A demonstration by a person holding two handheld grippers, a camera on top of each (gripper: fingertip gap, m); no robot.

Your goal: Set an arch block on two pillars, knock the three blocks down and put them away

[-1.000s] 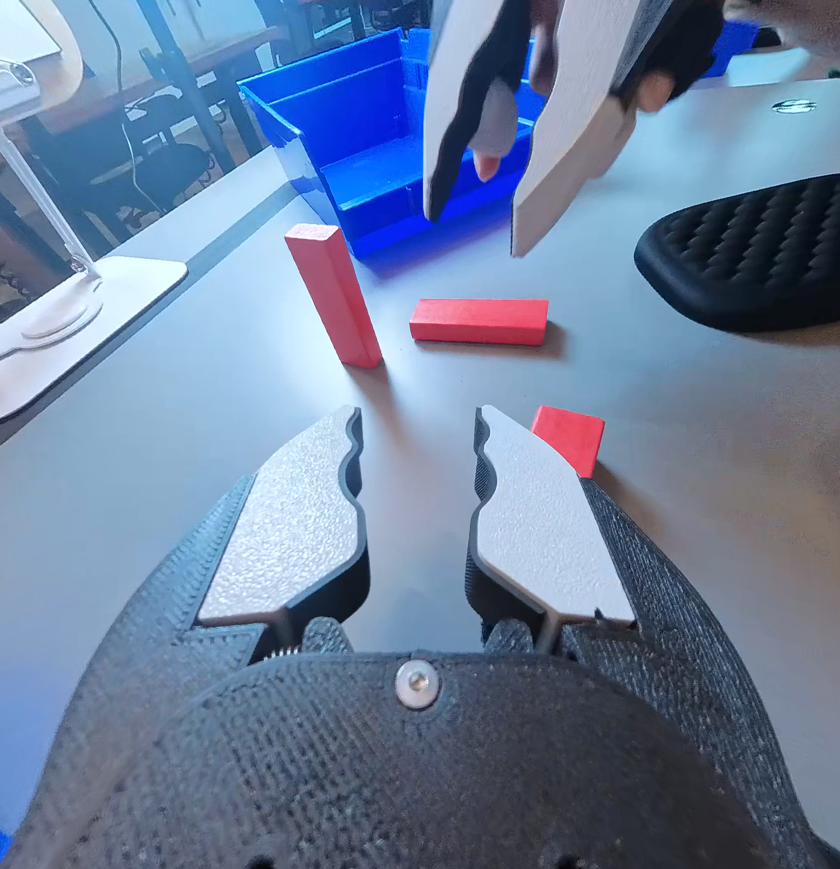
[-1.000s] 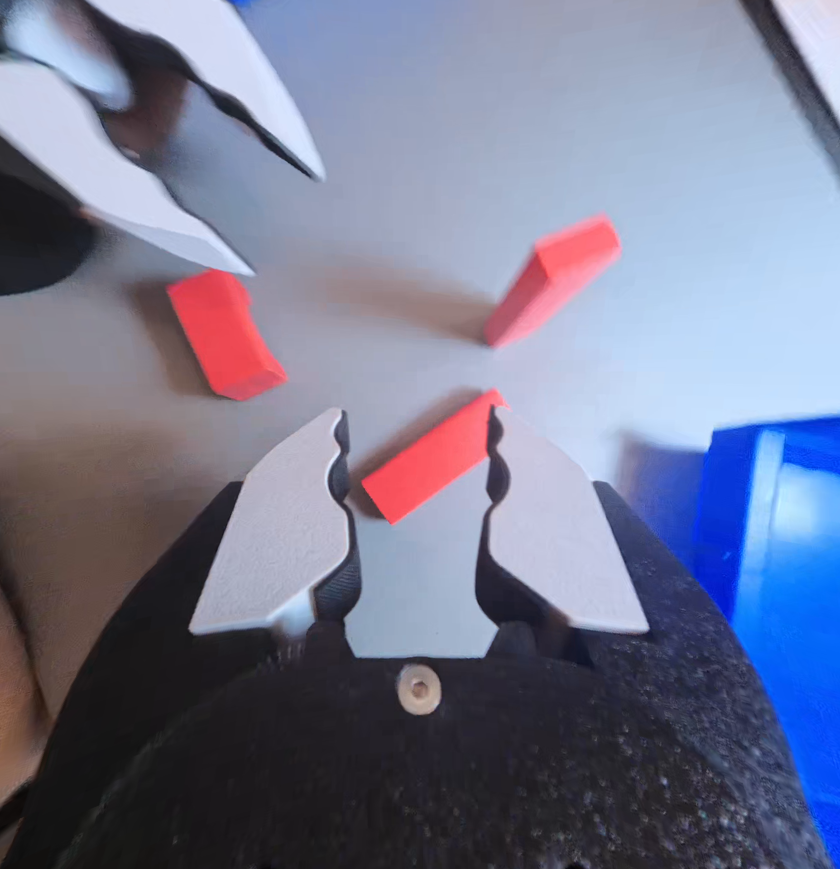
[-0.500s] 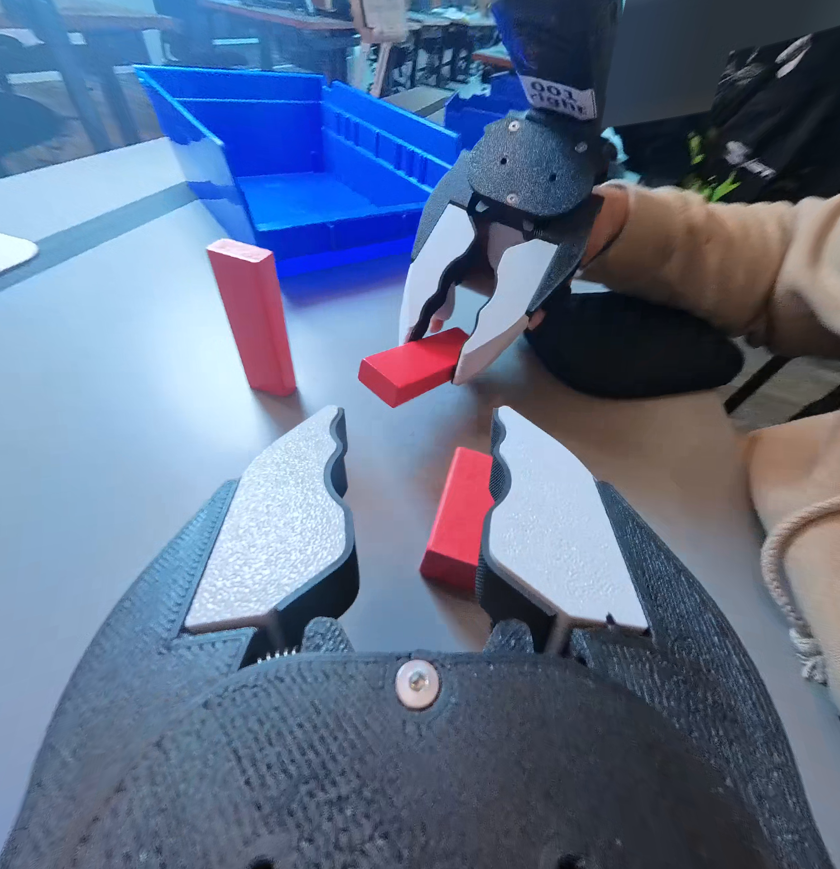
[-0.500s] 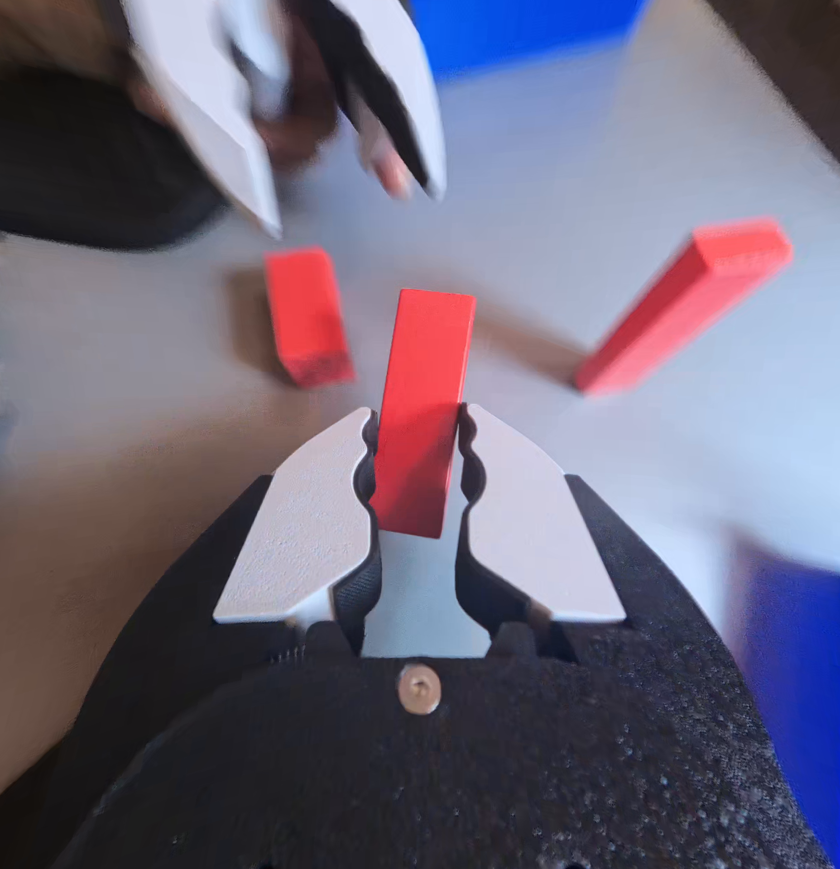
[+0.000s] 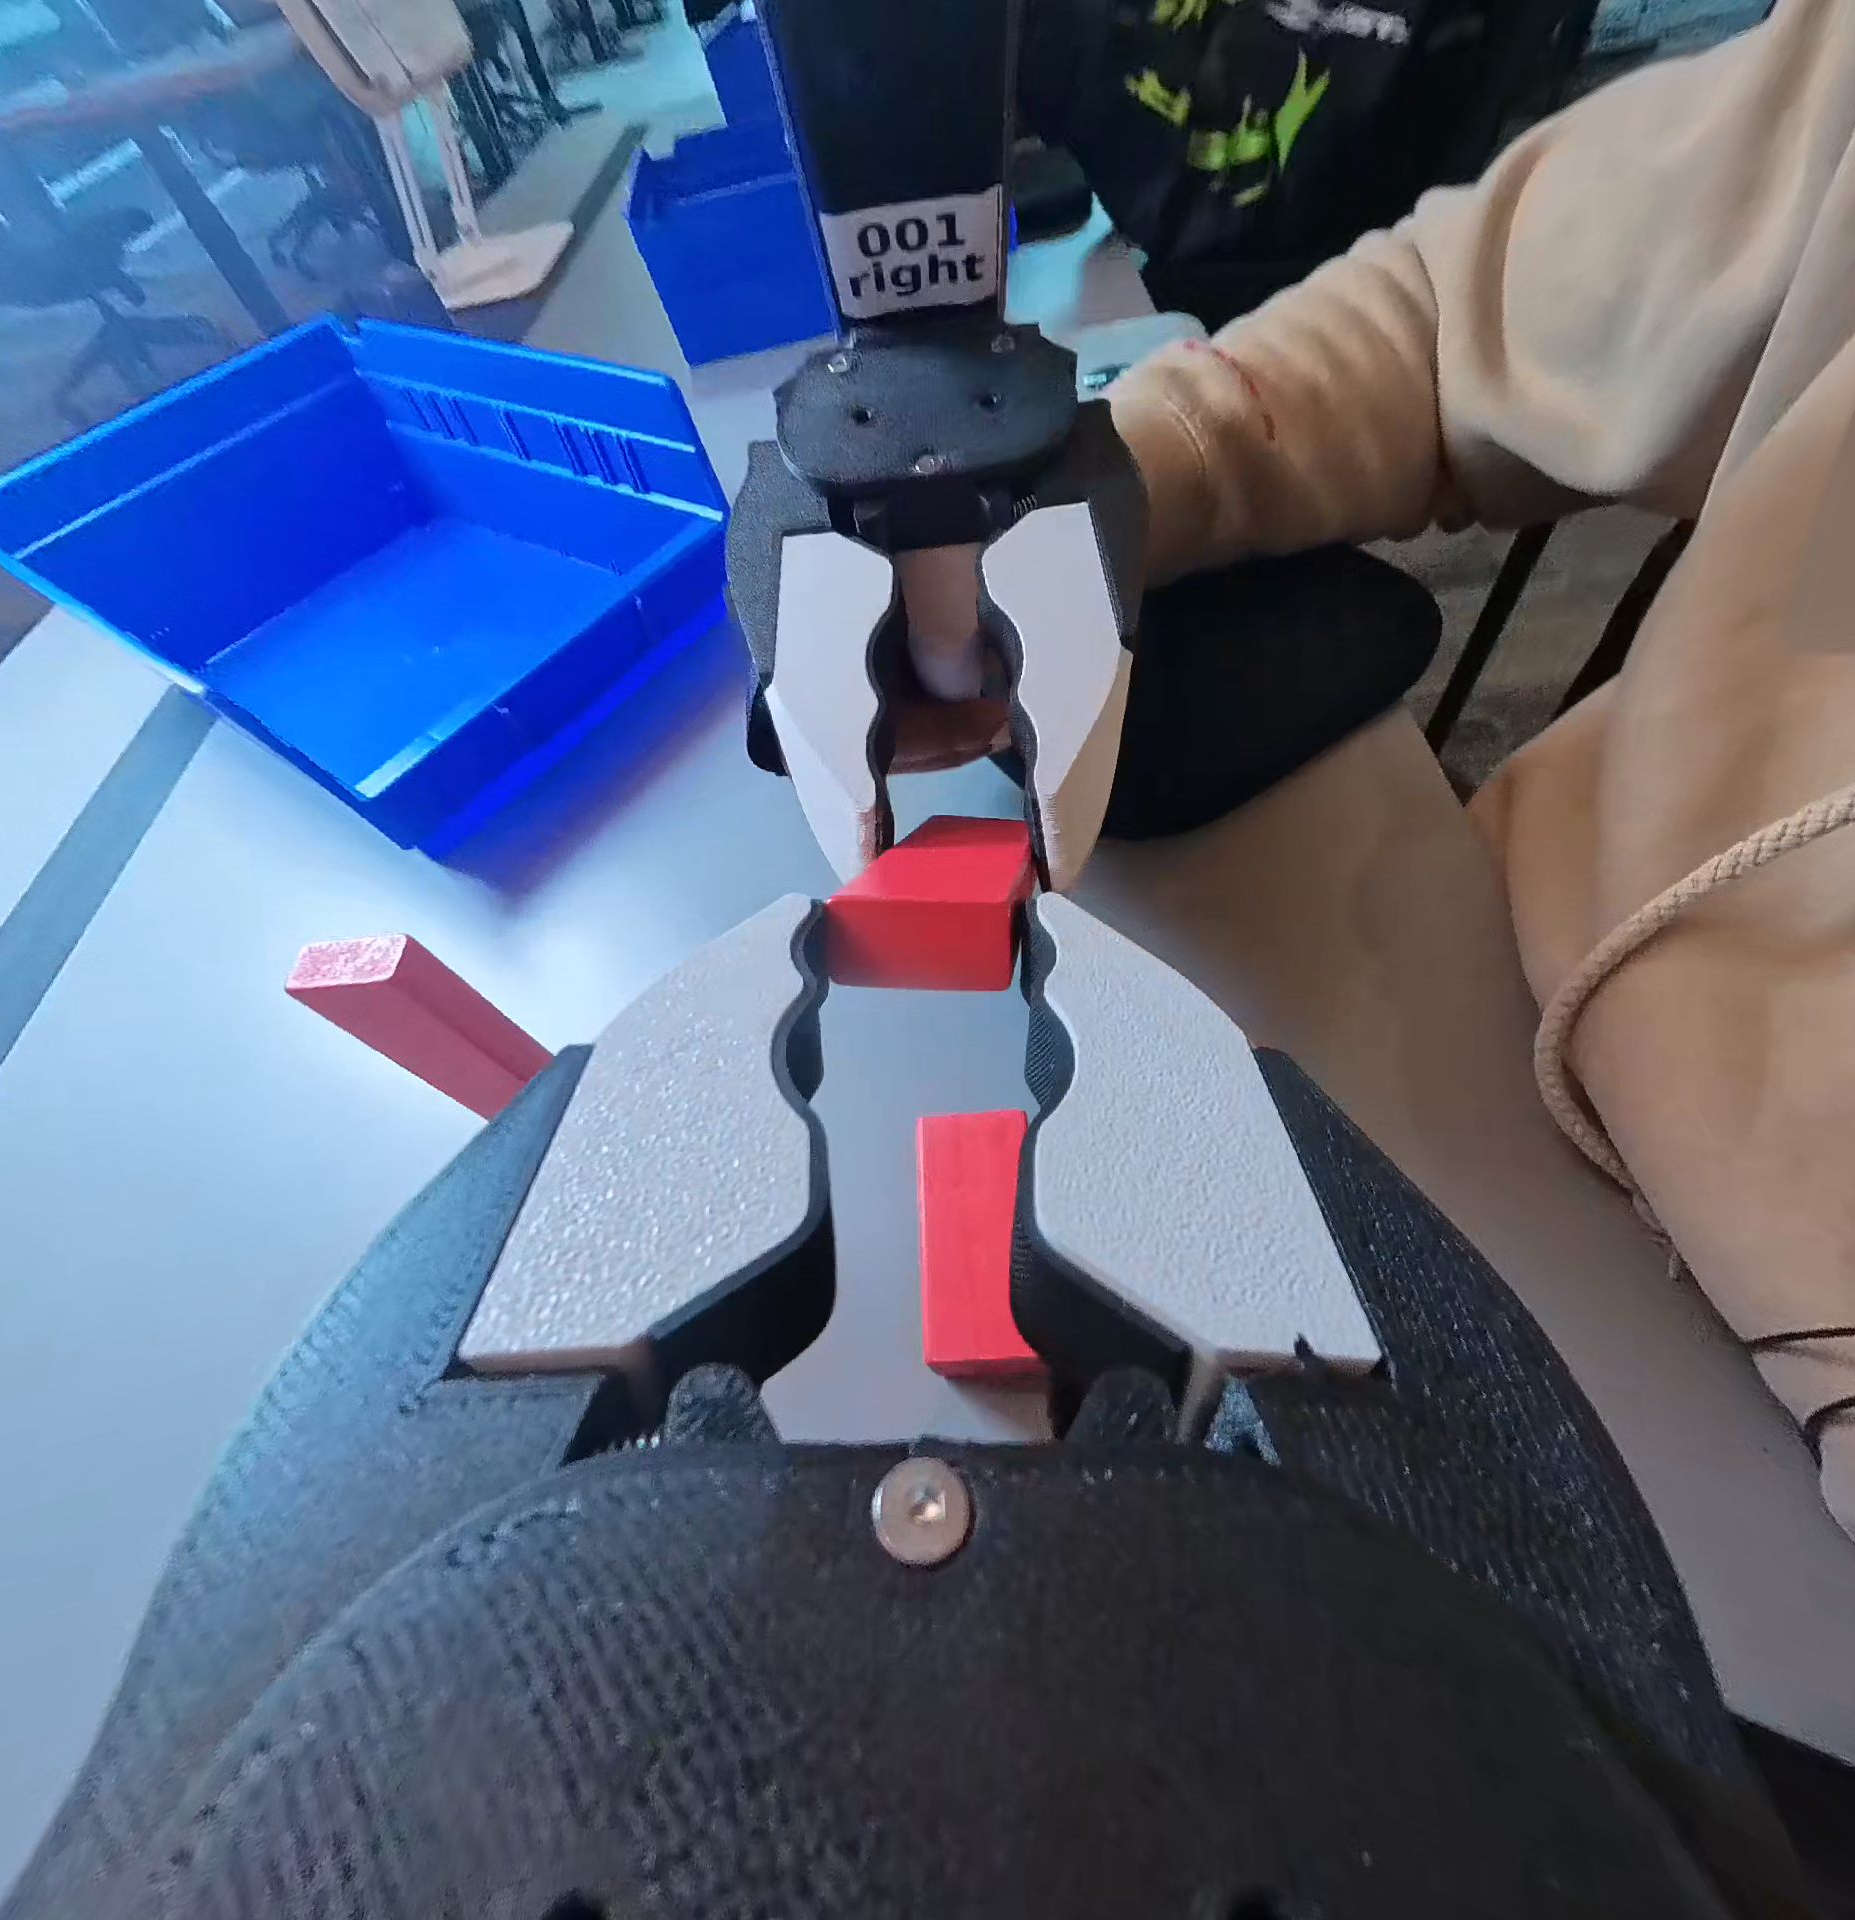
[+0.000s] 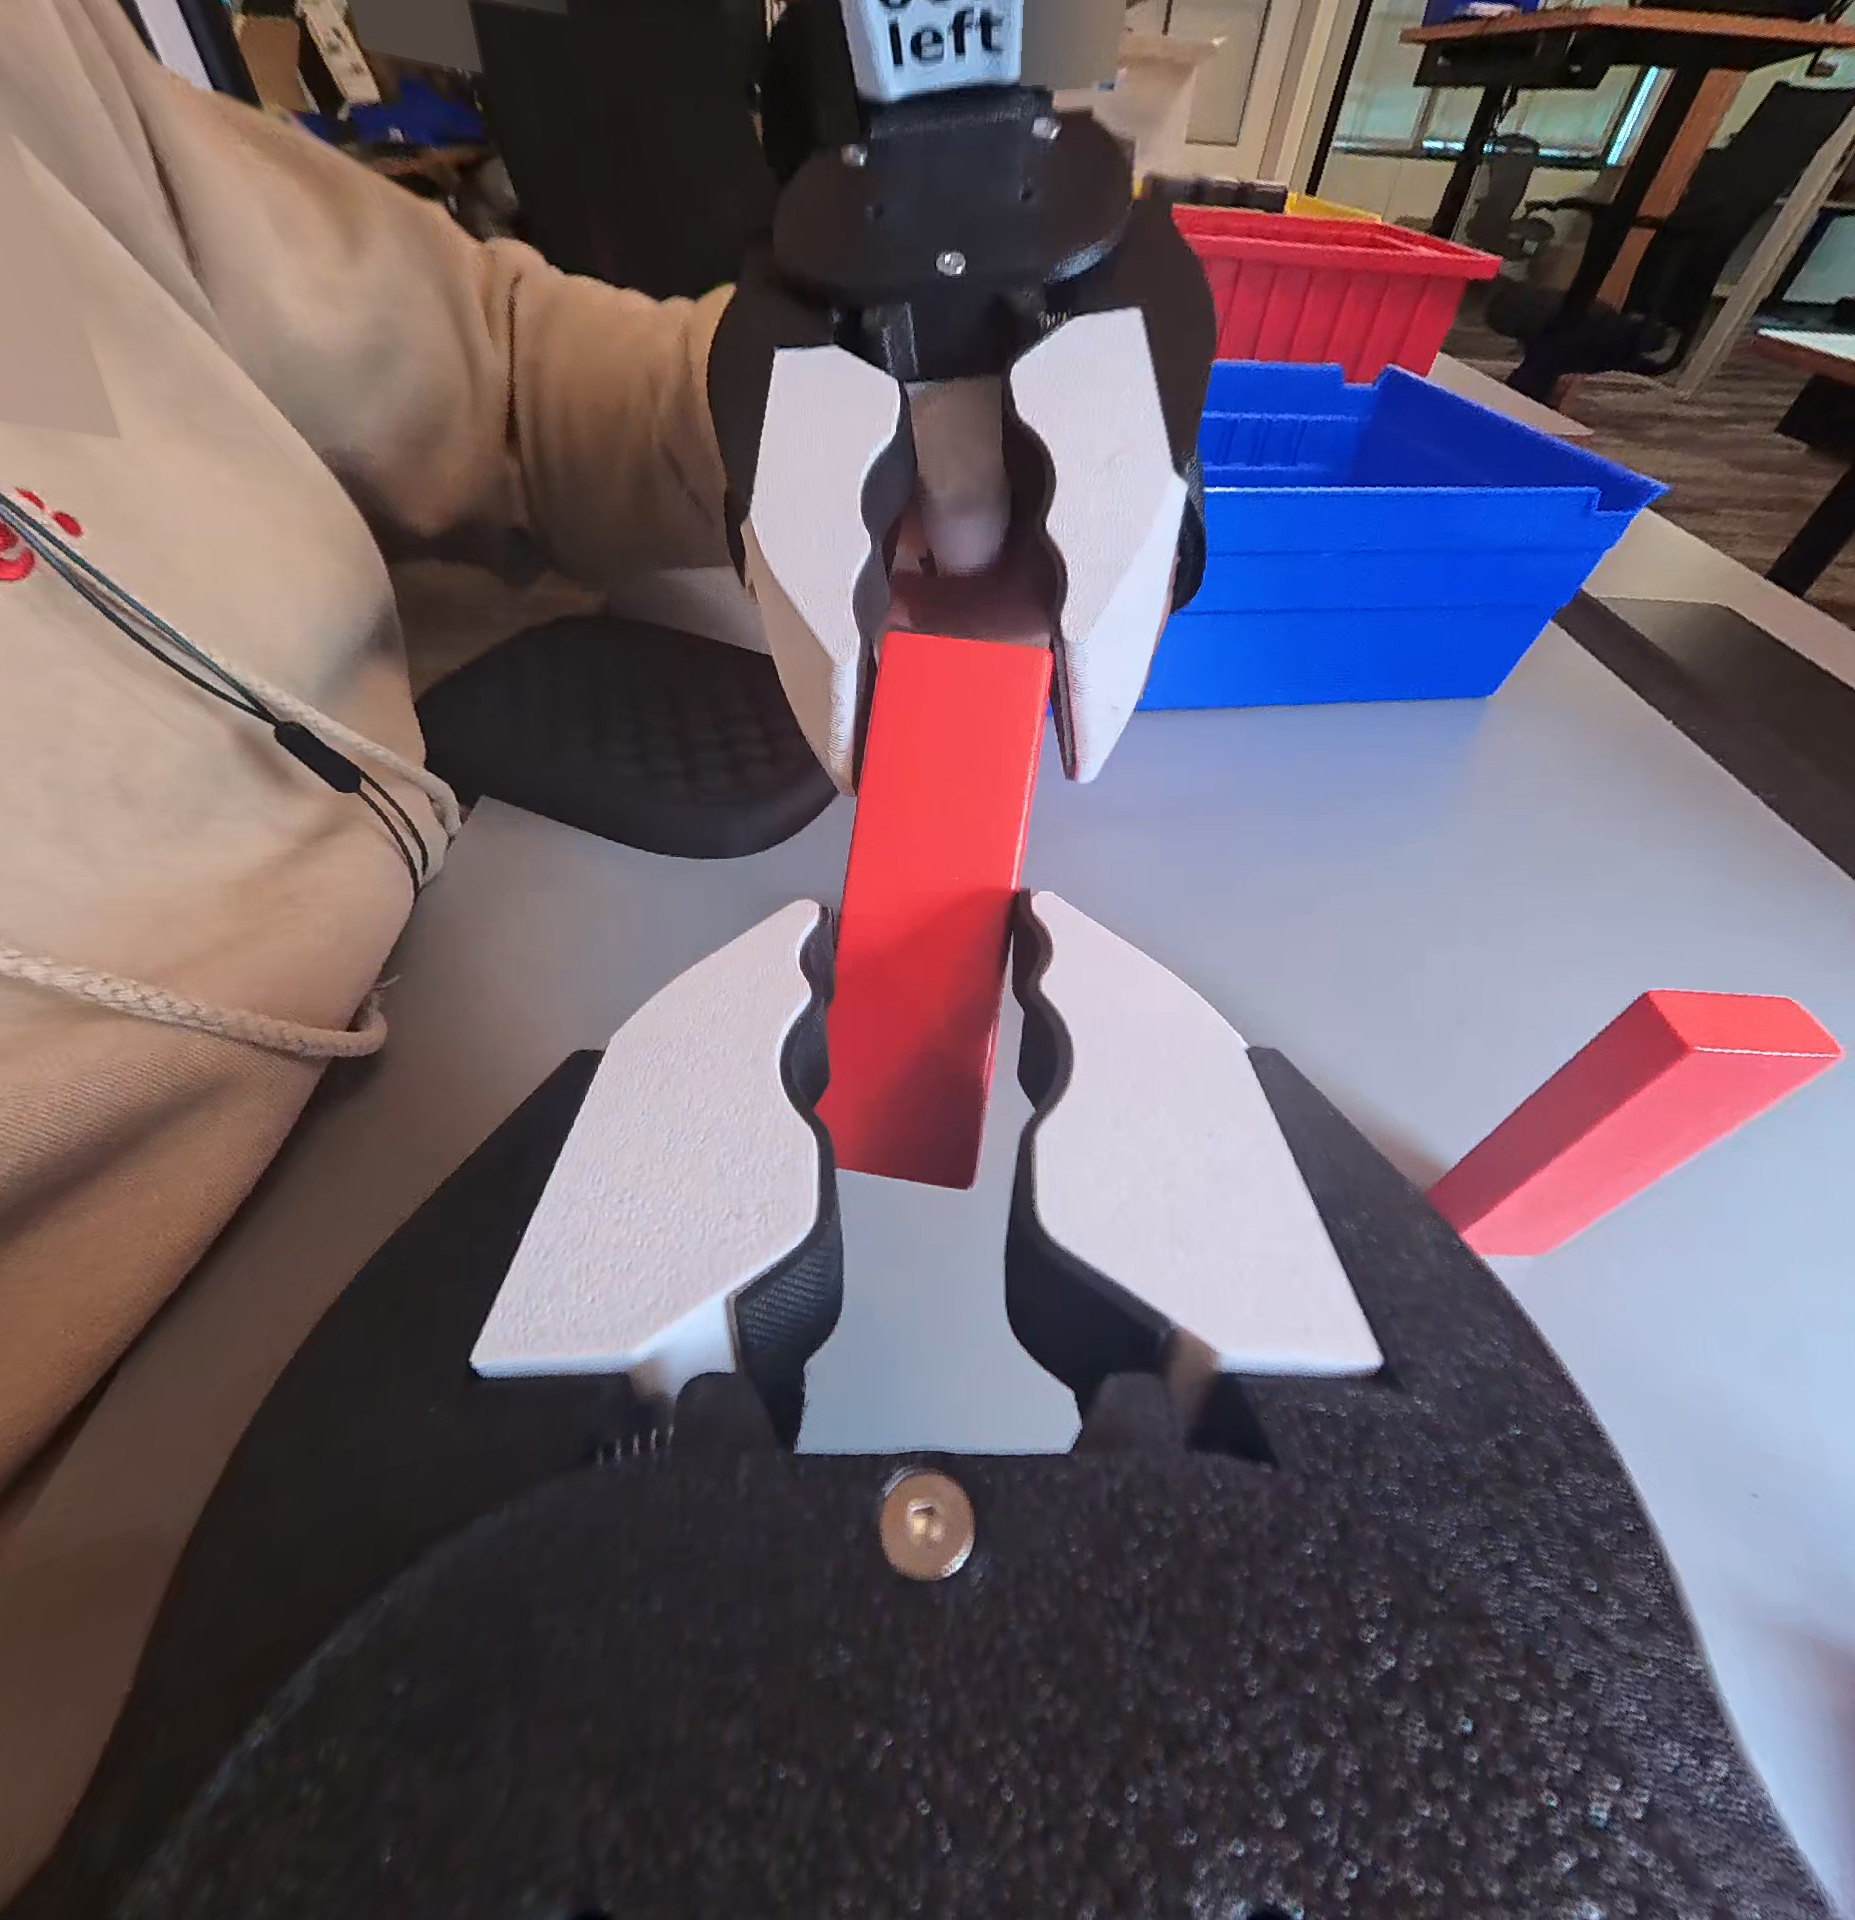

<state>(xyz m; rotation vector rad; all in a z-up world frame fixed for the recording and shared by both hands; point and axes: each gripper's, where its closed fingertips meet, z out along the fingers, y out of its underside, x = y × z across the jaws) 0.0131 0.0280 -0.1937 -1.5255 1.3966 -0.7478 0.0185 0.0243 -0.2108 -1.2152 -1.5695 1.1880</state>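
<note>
A big grey surface (image 6: 1318, 883) carries everything. A person in a tan hoodie (image 5: 1629, 416) holds both tools. A blue bin (image 5: 362, 582) sits on the surface with its top open, and a red bin (image 6: 1318, 281) stands behind it in the right wrist view. A black padded thing (image 6: 632, 738) lies near the person. The left tool (image 5: 921, 940) and the right tool (image 6: 918, 935) face each other, tip to tip. Both are closed onto the same red block (image 6: 933, 894), one at each end, so the block is up off the surface. Its long side runs from one tool straight to the other, like a little bridge between them. A second red block (image 6: 1629, 1112) stands on its end on the surface, well off to the side toward the blue bin, with its long side going up. A third red block (image 5: 970, 1242) lies flat on the surface under the left tool, and its long side points the same way as the tool's fingers (image 5: 684, 1174).
</note>
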